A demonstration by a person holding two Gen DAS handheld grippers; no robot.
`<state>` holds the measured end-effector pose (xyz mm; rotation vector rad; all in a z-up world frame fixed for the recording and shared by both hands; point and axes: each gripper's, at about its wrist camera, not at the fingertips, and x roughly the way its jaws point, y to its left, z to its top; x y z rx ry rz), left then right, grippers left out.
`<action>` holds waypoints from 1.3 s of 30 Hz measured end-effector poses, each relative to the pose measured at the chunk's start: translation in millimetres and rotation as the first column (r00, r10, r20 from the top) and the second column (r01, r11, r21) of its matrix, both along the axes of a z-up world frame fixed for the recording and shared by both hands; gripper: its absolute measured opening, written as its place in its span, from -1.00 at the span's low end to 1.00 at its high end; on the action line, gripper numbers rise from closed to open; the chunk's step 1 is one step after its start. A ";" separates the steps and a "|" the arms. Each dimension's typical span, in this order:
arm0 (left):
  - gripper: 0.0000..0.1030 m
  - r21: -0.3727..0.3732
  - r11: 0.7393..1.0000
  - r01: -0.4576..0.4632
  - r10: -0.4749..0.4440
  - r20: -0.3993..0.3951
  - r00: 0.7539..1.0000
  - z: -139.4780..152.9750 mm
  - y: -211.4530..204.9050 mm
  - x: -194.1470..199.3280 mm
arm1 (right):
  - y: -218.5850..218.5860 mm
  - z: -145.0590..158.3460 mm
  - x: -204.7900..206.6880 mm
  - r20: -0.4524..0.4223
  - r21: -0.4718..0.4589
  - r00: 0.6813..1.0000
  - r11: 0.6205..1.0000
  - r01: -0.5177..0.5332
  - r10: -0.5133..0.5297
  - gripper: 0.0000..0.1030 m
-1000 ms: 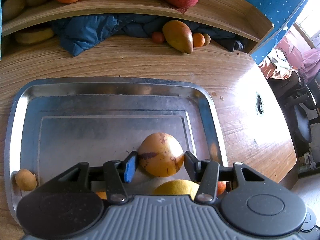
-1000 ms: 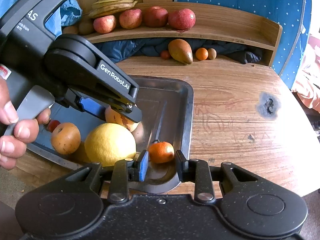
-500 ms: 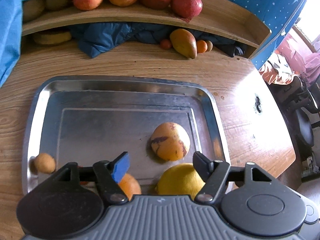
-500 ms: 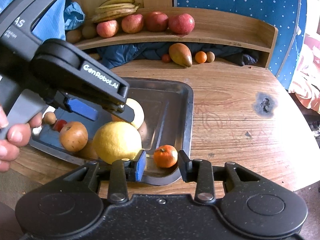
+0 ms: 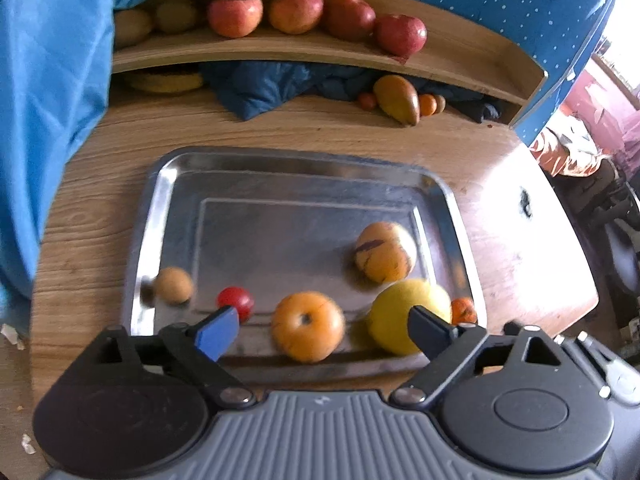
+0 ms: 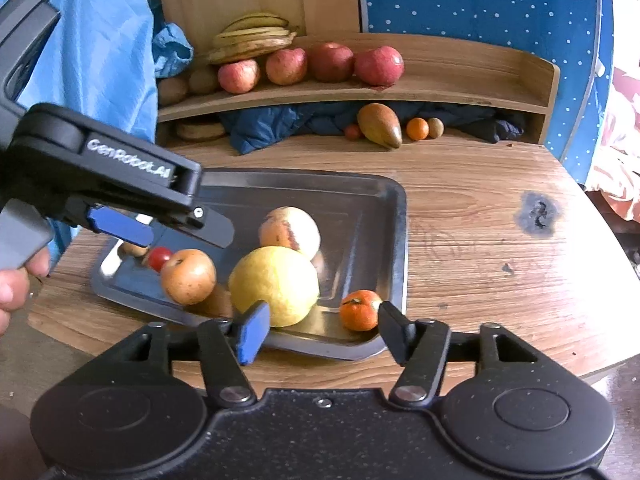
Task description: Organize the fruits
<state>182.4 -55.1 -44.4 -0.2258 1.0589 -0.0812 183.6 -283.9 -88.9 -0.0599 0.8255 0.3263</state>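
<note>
Steel tray (image 5: pixel 160 216): shallow, rounded corners, on a wood-grain surface (image 6: pixel 480 216); six fruits lie in it.
Left tool (image 5: pixel 320 330): spread wide, holding nothing, poised above the tray's near edge; the orange persimmon-like fruit (image 5: pixel 308 326) lies between its fingers, untouched.
Right tool (image 6: pixel 320 330): spread, empty; the small mandarin (image 6: pixel 359 309) sits in the tray's near right corner just beside its dark finger, the large yellow citrus (image 6: pixel 276 284) by its blue pad.
Other fruit: a streaked yellow-orange melon-like fruit (image 5: pixel 384 252) behind the citrus; a cherry tomato (image 5: pixel 236 302) and a small tan round fruit (image 5: pixel 173 285) at the left.
Room: curved wooden shelf (image 6: pixel 460 92) with red apples (image 6: pixel 332 64) and bananas (image 6: pixel 252 38); blue dotted backdrop (image 6: pixel 480 0).
</note>
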 end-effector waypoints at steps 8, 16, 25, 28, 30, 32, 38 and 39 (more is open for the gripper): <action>0.98 0.053 0.999 0.000 0.003 -0.059 0.998 -3.3 24.4 -14.6 | 8.3 9.9 0.7 -0.007 0.027 1.000 0.999 -0.025 0.026 0.71; 0.99 0.094 0.996 0.006 0.008 -0.142 0.990 -16.5 60.9 -20.1 | 29.2 7.8 -1.6 -0.054 0.037 0.998 0.999 -0.029 0.031 0.96; 0.99 0.098 0.993 0.068 -0.052 -0.160 0.986 -19.5 85.6 -7.0 | 59.2 8.5 -2.2 -0.052 0.031 0.998 0.999 0.044 -0.042 0.98; 0.99 0.094 0.991 0.098 -0.083 -0.147 0.986 -19.6 90.2 -0.1 | 68.4 11.3 -2.3 -0.040 0.020 0.997 0.997 0.069 -0.068 0.98; 0.99 0.094 0.989 0.112 -0.099 -0.141 0.985 -19.8 91.8 4.7 | 73.8 13.3 -3.3 -0.027 0.013 0.996 0.996 0.086 -0.085 0.98; 0.99 0.093 0.988 0.127 -0.115 -0.131 0.985 -18.0 92.4 8.6 | 78.9 13.4 -4.3 -0.017 0.008 0.995 0.995 0.100 -0.100 0.98; 0.99 0.092 0.982 0.164 -0.154 -0.099 0.983 -11.9 89.8 22.6 | 83.7 20.2 3.7 0.010 0.006 0.989 0.989 0.145 -0.145 0.99; 0.99 0.090 0.982 0.166 -0.158 -0.095 0.983 -11.2 89.1 25.2 | 84.6 21.0 5.3 0.014 0.003 0.989 0.989 0.146 -0.146 0.99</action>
